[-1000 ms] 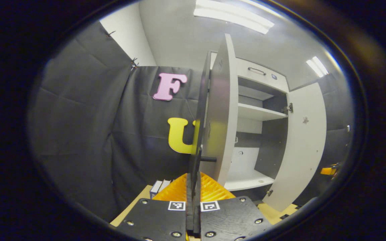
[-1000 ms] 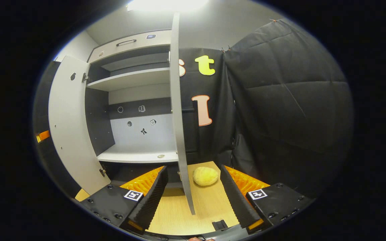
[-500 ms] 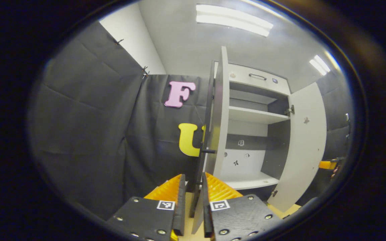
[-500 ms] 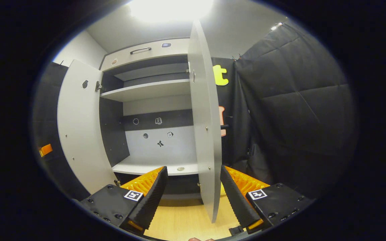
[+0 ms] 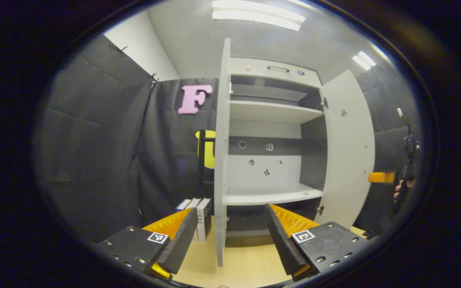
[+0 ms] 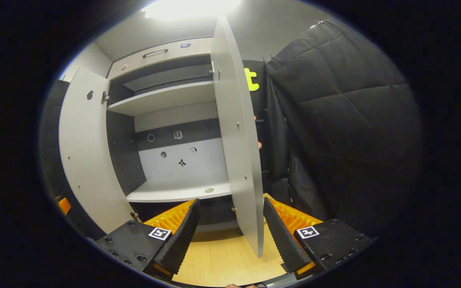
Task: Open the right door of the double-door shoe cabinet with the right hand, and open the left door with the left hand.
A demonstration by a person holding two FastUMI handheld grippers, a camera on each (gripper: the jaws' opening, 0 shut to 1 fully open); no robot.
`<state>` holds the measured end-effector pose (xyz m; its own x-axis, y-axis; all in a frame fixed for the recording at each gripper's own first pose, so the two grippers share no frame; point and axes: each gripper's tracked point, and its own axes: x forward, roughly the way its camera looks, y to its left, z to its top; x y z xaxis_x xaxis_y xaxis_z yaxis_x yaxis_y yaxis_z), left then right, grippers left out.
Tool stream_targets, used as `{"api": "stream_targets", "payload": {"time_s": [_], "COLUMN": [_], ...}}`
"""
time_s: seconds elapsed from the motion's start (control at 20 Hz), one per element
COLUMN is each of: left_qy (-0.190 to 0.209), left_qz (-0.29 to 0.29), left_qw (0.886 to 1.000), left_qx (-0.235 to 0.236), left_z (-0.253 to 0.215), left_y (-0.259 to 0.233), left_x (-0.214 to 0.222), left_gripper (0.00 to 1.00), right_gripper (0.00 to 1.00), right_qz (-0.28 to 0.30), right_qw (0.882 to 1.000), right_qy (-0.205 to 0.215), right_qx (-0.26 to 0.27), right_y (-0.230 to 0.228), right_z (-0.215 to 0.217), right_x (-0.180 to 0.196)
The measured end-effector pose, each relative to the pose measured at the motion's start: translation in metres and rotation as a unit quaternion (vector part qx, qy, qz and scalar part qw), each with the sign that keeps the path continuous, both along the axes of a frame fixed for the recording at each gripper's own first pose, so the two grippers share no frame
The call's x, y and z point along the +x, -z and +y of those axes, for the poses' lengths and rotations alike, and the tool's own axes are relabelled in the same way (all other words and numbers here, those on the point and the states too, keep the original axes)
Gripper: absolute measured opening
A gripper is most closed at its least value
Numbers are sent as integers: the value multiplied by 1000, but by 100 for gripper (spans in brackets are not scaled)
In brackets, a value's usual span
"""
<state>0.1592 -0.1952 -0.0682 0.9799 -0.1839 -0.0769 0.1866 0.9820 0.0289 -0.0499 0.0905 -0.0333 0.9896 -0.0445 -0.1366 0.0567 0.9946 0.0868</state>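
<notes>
Now both flat grey doors of the tall shoe cabinet (image 5: pixel 274 72) stand swung wide; left claw (image 5: pixel 230 240) and right claw (image 6: pixel 230 236) gape empty. Rigid, light hinged panels; grip their slim free edges.

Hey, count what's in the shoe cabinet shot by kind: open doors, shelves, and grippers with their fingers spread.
Open doors: 2, left door and right door
Shelves: 2, upper shelf and lower shelf
Open hand-held grippers: 2, left hand-held gripper and right hand-held gripper
Total: 6
</notes>
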Motion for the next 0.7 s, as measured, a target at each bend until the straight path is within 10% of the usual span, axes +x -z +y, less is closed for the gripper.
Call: {"api": "stream_targets", "payload": {"time_s": [0.7], "left_qy": [-35], "left_qz": [21], "left_qw": [999], "left_qx": [-13], "left_z": [-12], "left_y": [60], "left_x": [-17], "left_gripper": [95], "right_gripper": [98], "right_qz": [10], "right_qw": [998], "right_qy": [64], "right_qx": [9], "right_y": [68], "right_z": [-26], "right_x": [-19]}}
